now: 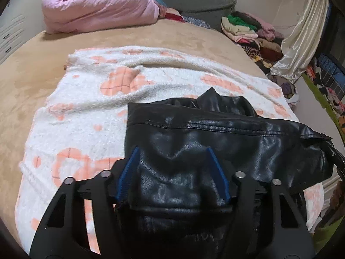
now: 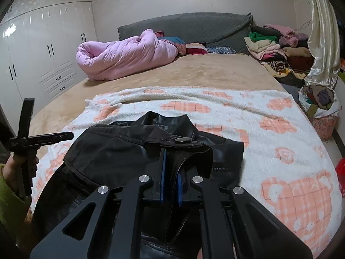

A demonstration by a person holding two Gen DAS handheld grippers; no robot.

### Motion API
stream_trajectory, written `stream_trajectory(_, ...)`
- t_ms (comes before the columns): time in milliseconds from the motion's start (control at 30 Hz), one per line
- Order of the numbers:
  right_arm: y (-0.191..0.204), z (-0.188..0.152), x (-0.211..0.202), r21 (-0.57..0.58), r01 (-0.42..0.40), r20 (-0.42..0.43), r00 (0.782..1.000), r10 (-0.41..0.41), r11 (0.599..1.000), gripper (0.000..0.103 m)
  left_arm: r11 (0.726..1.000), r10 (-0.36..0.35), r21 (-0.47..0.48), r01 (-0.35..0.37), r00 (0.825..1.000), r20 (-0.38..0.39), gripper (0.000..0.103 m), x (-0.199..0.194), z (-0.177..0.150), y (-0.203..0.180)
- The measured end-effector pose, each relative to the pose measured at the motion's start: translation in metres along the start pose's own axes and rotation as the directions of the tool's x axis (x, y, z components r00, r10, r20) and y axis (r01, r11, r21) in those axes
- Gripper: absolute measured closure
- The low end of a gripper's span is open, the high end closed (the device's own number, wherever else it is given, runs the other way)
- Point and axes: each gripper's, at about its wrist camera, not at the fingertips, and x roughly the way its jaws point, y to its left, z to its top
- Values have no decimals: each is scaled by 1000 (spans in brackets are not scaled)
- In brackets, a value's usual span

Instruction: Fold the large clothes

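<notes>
Two hand-held grippers are mine here, and both work on one black leather jacket [image 1: 215,133] that lies on the near part of the bed [image 2: 215,73]. I take the jacket as my landmark. Under it spreads a white fleece blanket with orange patches [image 2: 269,116], and under that the tan bed cover. Well beyond the jacket, toward the grey headboard [image 2: 194,26], sits a rolled pink quilt [image 2: 129,54]; far off to the jacket's right is a heap of folded clothes [image 2: 271,47] beside a pale curtain [image 2: 321,43], with a basket of laundry [image 2: 321,103] below it. White wardrobes [image 2: 43,49] stand far to the jacket's left.

The jacket is bunched, not flat: one layer has been brought over another, its collar [image 1: 211,95] pokes up at the far side and a snap tab [image 2: 183,140] lies across the top. I judge the fold as begun but far from done; the layers are uneven, and the garment needs smoothing and at least one more fold before it is a tidy packet.

My left hand-held gripper [image 1: 172,151] stands partly apart, a hump of leather between its blue pads; I cannot tell whether they press it. My right hand-held gripper [image 2: 172,172] is clamped together on a strip of the jacket's edge just below the snap tab.
</notes>
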Motion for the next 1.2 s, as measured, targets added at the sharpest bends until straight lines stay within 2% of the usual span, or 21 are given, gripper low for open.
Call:
stream_trajectory(67,-2,-4,2,6,1,-4,1000,-1,1000,96,1000,4,3,-4,1000,-18,70,8,1,-1)
stream_trajectory(167,-6,-9,5,14,1,-14,1000,-1,1000,96,1000,3,5,-3,999,-53,86,22,-1,-1)
stream_trajectory(233,-8,-12,7,21,3,-19,1000,-3,1000,95,1000,0,3,1,996,-94,90,33,-6,0)
stream_trajectory(300,-10,-14,10,30,6,-25,1000,-5,1000,93,1000,-6,-5,5,991,-133,91,45,-12,0)
stream_trajectory(433,-14,-19,19,45,19,-55,998,-17,999,90,1000,7,6,-6,986,-164,91,61,-21,0)
stream_trajectory(533,-18,-24,24,63,52,-77,996,-48,997,80,999,23,30,-18,984,-176,91,66,-22,-2)
stream_trajectory(600,-23,-28,24,71,93,-86,993,-87,993,64,999,28,39,-21,983,-183,91,68,-21,-2)
stream_trajectory(667,-29,-29,19,94,120,-73,991,-113,988,55,999,25,36,-19,983,-184,91,70,-21,-1)
stream_trajectory(767,-35,-25,10,126,176,-42,984,-172,976,55,999,31,44,-23,983,-180,91,72,-22,-2)
stream_trajectory(833,-32,-21,11,134,167,-29,986,-165,977,57,998,35,50,-27,984,-176,91,72,-23,-3)
stream_trajectory(933,-11,-15,25,82,160,-43,987,-157,984,59,999,31,47,-23,985,-172,91,73,-24,-2)
stream_trajectory(1200,49,-7,94,-32,108,-157,981,-112,994,59,998,19,54,-10,986,-166,91,73,-26,0)
